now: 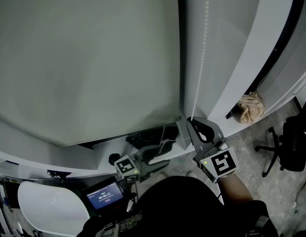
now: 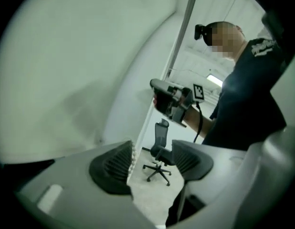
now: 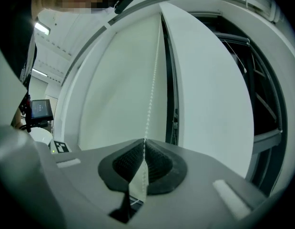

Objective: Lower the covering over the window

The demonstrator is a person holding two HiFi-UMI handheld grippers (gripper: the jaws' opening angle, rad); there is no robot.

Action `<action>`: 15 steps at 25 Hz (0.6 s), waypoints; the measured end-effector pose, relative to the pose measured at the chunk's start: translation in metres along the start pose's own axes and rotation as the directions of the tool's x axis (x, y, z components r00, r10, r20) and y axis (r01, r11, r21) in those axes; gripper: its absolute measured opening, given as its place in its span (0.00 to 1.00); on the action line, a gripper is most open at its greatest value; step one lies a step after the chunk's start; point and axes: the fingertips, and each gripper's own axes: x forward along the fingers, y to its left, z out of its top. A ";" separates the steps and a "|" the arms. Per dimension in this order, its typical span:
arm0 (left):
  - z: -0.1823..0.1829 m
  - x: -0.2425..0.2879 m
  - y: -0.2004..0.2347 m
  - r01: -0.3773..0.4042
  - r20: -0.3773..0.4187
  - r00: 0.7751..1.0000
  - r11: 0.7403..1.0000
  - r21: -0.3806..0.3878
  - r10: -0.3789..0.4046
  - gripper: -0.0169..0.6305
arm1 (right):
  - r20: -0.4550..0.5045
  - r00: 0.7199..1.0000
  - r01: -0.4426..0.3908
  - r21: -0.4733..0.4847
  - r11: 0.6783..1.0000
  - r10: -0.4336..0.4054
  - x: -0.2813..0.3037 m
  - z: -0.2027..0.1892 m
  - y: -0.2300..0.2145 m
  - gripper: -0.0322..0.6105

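Observation:
A pale grey-green roller blind [image 1: 83,58] covers most of the left window; its lower edge hangs just above the sill. A white bead chain [image 1: 202,48] runs down beside the dark frame gap. My right gripper [image 1: 192,121] is shut on that chain; in the right gripper view the beads [image 3: 149,99] pass straight between the closed pads [image 3: 159,163]. My left gripper [image 1: 166,156] sits lower and to the left, open. In the left gripper view a chain strand [image 2: 133,159] lies against the left pad [image 2: 114,166], with the other pad well apart.
A second white blind [image 1: 227,43] hangs to the right. A crumpled cloth [image 1: 250,107] lies on the sill [image 1: 241,125]. A black office chair [image 1: 286,147] stands on the floor at right. A small lit screen [image 1: 104,195] and a white rounded surface [image 1: 49,206] sit at lower left.

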 end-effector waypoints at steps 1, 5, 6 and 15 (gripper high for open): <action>0.005 -0.005 -0.001 -0.003 0.010 1.000 1.000 0.006 0.003 0.42 | -0.021 1.000 -0.006 0.010 1.000 0.006 0.001 -0.011 0.002 0.07; 0.031 -0.018 0.004 -0.041 0.064 0.997 0.998 0.045 0.038 0.48 | -0.115 0.993 -0.010 0.030 1.000 0.013 0.009 -0.070 0.002 0.07; 0.037 -0.020 0.006 -0.053 0.070 0.996 0.997 0.059 0.049 0.50 | -0.144 0.989 -0.010 0.044 0.999 0.016 0.010 -0.086 0.003 0.07; 0.069 -0.037 -0.012 0.028 0.110 0.993 0.999 0.036 -0.032 0.60 | -0.297 0.954 0.008 0.127 0.992 0.031 0.001 -0.161 0.000 0.07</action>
